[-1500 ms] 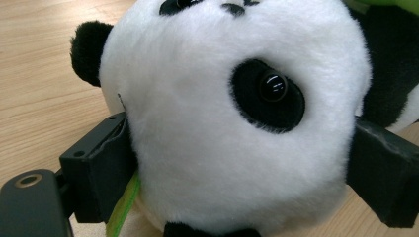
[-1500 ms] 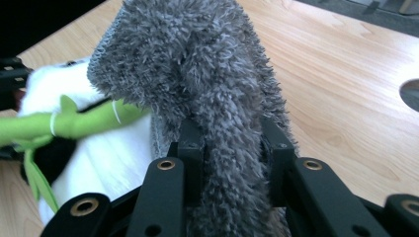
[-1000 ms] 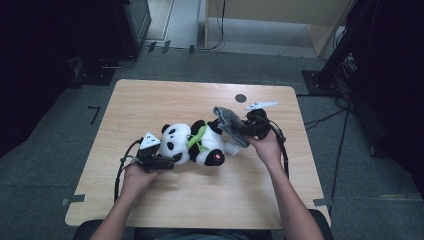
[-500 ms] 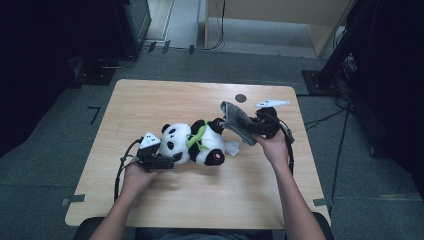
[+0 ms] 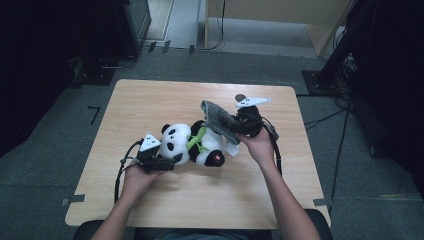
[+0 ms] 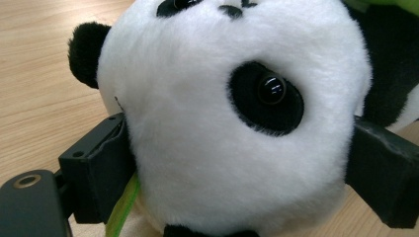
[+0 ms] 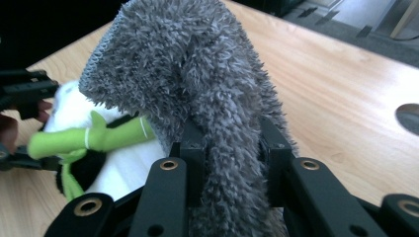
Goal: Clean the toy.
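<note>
The high view looked down from above; both gripper views sat close, sharing the black-and-white plush panda point(image 5: 192, 145).

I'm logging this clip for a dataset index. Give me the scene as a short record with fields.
setting: wooden table, seen from above
main item: plush panda lying on its side
left gripper: jaws clamped on either side of the panda's head
right gripper: shut on fuzzy grey cloth
cloth position: raised over the panda's body
</note>
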`<control>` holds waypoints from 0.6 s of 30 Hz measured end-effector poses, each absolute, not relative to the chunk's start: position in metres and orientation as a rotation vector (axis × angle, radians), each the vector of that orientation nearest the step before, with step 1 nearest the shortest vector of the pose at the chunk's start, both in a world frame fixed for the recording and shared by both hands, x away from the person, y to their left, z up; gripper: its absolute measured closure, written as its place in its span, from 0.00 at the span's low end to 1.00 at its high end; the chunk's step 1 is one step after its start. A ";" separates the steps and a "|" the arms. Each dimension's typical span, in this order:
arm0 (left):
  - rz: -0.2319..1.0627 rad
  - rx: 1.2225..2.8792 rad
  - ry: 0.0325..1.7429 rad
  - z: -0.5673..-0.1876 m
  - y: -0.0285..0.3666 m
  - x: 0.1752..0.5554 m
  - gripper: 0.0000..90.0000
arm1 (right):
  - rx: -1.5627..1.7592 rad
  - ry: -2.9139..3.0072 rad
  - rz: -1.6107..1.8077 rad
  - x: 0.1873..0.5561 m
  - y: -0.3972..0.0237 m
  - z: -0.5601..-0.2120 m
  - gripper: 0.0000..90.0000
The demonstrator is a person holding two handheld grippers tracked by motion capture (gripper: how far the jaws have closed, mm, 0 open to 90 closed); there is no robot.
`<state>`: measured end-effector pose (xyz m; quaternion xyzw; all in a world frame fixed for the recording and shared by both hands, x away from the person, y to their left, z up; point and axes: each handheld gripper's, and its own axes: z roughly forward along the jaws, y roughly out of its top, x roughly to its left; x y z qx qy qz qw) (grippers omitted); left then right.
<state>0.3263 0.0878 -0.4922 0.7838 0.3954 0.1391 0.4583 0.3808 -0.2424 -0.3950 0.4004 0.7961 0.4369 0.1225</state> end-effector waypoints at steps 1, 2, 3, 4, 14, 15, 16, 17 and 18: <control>0.342 1.926 0.976 -0.492 0.088 0.326 0.09 | 1.170 2.327 1.271 0.382 -0.241 -0.397 0.79; 0.340 1.923 0.979 -0.493 0.088 0.326 0.09 | 1.165 2.332 1.272 0.383 -0.241 -0.400 0.79; 0.338 1.920 0.982 -0.493 0.088 0.327 0.09 | 1.172 2.331 1.272 0.384 -0.241 -0.402 0.79; 0.338 1.919 0.983 -0.493 0.088 0.327 0.09 | 1.176 2.330 1.270 0.385 -0.242 -0.403 0.79; 0.332 1.924 0.987 -0.492 0.088 0.327 0.09 | 1.276 2.349 1.205 0.390 -0.262 -0.413 0.79; 0.333 1.926 0.988 -0.492 0.088 0.327 0.09 | 1.275 2.345 1.204 0.389 -0.263 -0.413 0.80; 0.334 1.927 0.988 -0.492 0.088 0.327 0.09 | 1.272 2.339 1.207 0.388 -0.265 -0.410 0.80; 0.334 1.928 0.988 -0.492 0.088 0.327 0.09 | 1.267 2.334 1.210 0.387 -0.265 -0.408 0.80; 0.335 1.929 0.988 -0.492 0.088 0.327 0.09 | 1.256 2.324 1.219 0.385 -0.265 -0.406 0.80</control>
